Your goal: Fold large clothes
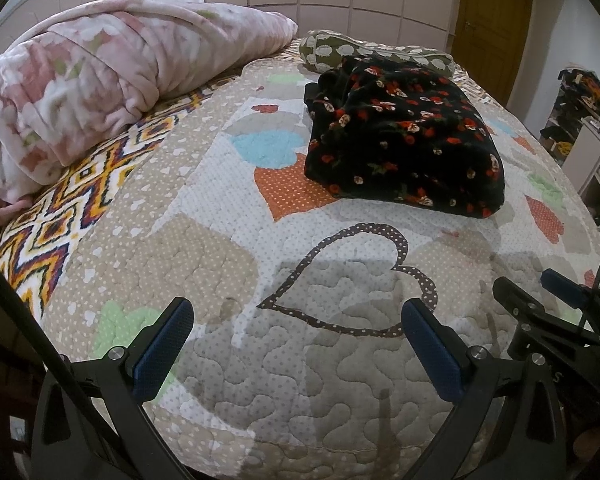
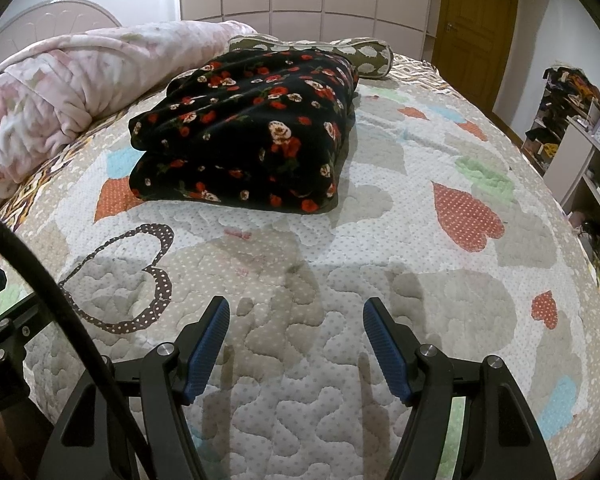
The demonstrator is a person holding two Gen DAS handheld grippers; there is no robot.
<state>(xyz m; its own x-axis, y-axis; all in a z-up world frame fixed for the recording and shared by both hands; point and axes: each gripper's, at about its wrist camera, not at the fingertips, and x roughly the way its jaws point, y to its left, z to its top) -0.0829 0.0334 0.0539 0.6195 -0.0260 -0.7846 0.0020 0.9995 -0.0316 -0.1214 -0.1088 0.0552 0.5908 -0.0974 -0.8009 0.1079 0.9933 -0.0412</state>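
A black garment with red and white flowers (image 1: 408,136) lies folded in a thick stack on the heart-patterned quilt (image 1: 204,208). It also shows in the right wrist view (image 2: 252,132), far of centre. My left gripper (image 1: 298,316) is open and empty, low over the quilt near the bed's front edge, well short of the garment. My right gripper (image 2: 296,316) is open and empty too, over the quilt in front of the garment. The right gripper's body shows at the left wrist view's right edge (image 1: 540,312).
A rolled pink floral blanket (image 1: 100,76) lies along the left of the bed. An olive pillow with white dots (image 2: 340,50) sits behind the garment. Shelves with clutter and a clock (image 2: 584,128) stand at the right. A wardrobe and brown door (image 2: 476,20) are behind.
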